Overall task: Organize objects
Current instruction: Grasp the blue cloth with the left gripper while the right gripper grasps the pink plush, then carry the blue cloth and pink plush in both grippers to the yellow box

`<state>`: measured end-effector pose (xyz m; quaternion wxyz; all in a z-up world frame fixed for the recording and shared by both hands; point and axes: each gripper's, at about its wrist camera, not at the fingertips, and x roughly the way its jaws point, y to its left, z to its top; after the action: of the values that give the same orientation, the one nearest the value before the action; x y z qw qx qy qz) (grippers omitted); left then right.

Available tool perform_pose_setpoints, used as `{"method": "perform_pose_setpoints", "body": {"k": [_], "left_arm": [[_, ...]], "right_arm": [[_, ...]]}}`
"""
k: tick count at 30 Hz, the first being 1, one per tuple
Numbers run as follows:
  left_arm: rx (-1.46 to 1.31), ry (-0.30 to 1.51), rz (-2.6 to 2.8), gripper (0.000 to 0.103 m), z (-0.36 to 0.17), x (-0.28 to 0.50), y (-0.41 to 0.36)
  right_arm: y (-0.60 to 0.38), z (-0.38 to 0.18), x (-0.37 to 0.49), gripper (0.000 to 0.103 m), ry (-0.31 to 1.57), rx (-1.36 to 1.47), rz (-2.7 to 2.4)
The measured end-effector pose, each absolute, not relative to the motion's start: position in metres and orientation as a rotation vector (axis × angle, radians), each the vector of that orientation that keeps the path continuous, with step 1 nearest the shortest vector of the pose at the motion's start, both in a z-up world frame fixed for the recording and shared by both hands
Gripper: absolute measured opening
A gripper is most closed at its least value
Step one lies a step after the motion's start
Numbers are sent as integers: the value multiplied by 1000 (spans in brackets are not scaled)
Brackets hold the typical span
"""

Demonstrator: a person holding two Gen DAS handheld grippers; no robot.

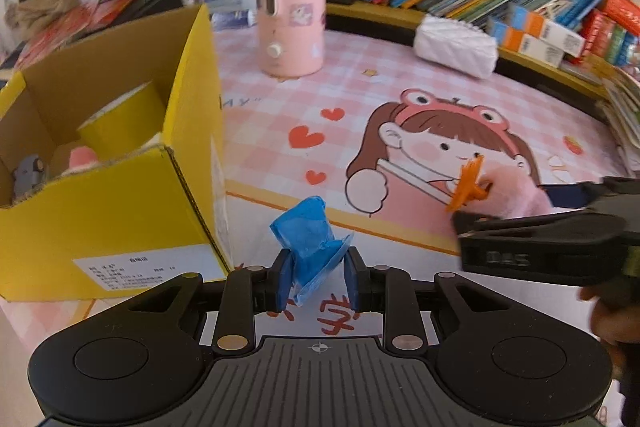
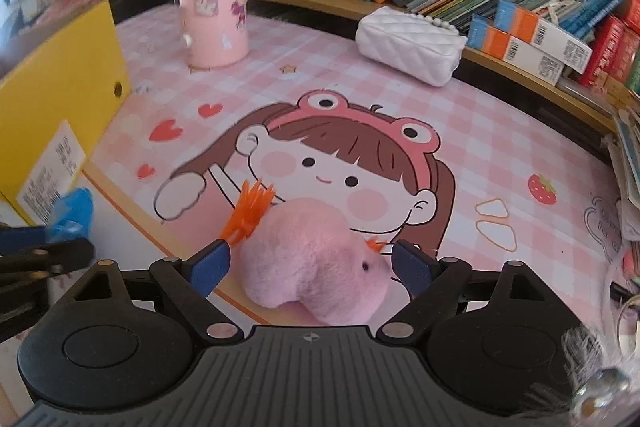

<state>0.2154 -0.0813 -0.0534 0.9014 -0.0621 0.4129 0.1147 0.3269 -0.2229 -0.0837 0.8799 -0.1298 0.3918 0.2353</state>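
The left tongs (image 1: 316, 277) are closed on a crumpled blue wrapper (image 1: 310, 241), low in the centre of the left wrist frame, just right of the yellow cardboard box (image 1: 120, 219). The box stands open at the left of the frame on the counter (image 1: 280, 107), with several items already inside.

The right tongs (image 2: 308, 263) stand wide around a pink plush toy (image 2: 308, 259) with orange fins, lying on the counter at lower centre of the right wrist frame; the pads are not seen pressing on it.

Risks:
- The wrapper is thin and light. It is likely to slip from the pads during transfer, or catch on the box rim.
- The plush is soft and rounded. An off-centre closure may squeeze it out sideways.
- The two tools work close together; a collision is possible
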Motion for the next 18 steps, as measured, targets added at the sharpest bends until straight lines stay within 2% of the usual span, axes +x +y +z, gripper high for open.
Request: {"method": "perform_pose_setpoints", "body": {"k": [2, 3, 18], "left_arm": [[-124, 836, 227, 25, -49, 211, -80], [-121, 828, 222, 25, -47, 208, -80], [-93, 770, 92, 25, -31, 175, -80]], "right_arm": [[-220, -88, 329, 84, 825, -279, 481], [-220, -90, 329, 73, 829, -282, 473], [-241, -61, 269, 71, 822, -145, 334]]}}
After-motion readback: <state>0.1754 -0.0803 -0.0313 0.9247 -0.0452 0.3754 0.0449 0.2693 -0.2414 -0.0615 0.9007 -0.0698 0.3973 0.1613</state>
